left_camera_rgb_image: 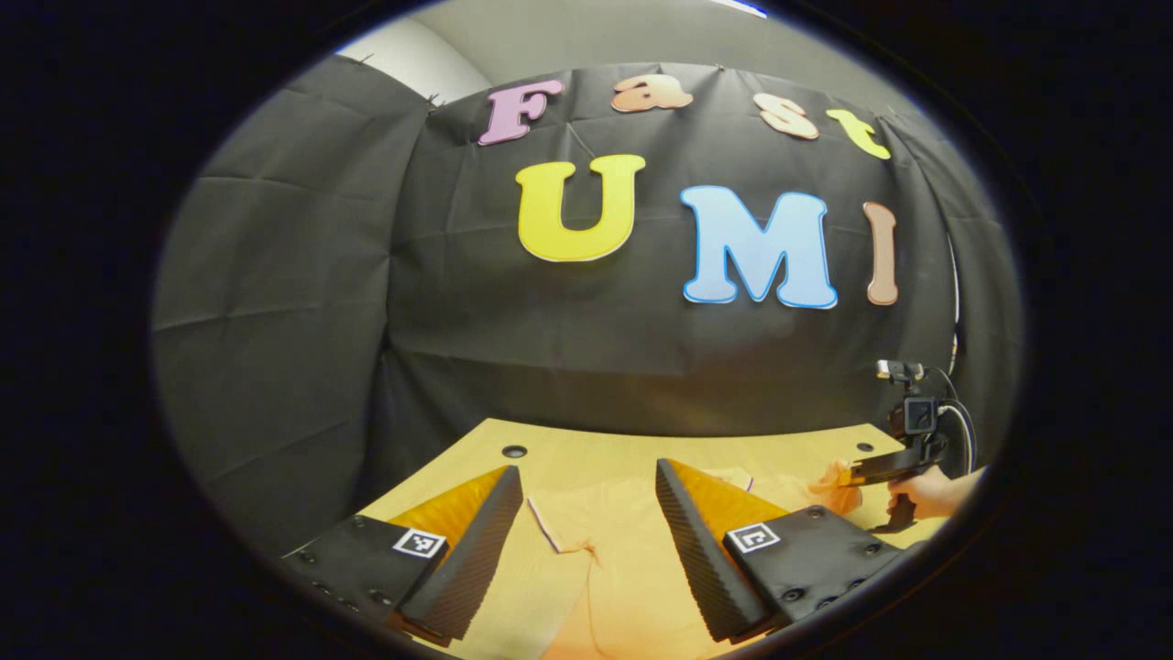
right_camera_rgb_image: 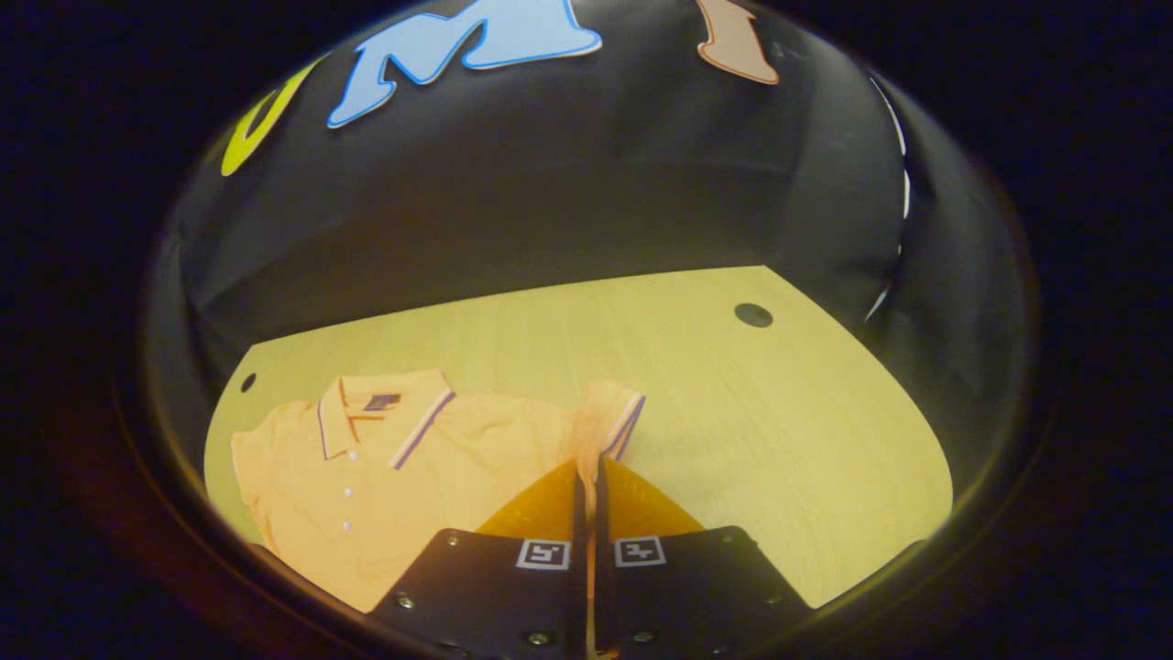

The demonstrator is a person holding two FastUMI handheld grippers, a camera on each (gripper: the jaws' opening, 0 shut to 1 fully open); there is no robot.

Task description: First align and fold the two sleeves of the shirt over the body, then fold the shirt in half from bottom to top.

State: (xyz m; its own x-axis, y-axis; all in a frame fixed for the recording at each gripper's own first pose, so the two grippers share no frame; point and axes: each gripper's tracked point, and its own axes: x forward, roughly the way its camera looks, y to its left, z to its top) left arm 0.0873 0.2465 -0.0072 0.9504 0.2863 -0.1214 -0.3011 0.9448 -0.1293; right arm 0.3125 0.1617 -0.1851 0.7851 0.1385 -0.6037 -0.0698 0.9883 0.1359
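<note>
Black cloth is hanging as the booth's wall behind a pale wooden table [right_camera_rgb_image: 751, 431], which is carrying two dark round holes near its far corners in the right gripper view, one at 1 o'clock [right_camera_rgb_image: 753, 314] and one at 9 o'clock [right_camera_rgb_image: 247, 381].

An orange polo shirt [right_camera_rgb_image: 367, 477] is lying flat on that table toward 8 o'clock of the right gripper view, collar [right_camera_rgb_image: 380, 417] at the far end, small white buttons running down the placket. A dark label is sitting inside the collar; its writing is too small to read.

One sleeve [right_camera_rgb_image: 605, 426] is rising off the table, its striped cuff pointing to 12 o'clock. The right gripper [right_camera_rgb_image: 588, 477] is clamping this sleeve, both fingers pressing together on the cloth.

In the left gripper view, the left gripper [left_camera_rgb_image: 586, 500] is hovering with its jaws spread wide, gripping nothing, shirt cloth [left_camera_rgb_image: 605, 550] lying below the gap. At 3 o'clock there, a hand [left_camera_rgb_image: 926, 495] is holding the other gripper beside a lifted fold of orange cloth.

Square black-and-white markers are showing on both grippers' bodies.
</note>
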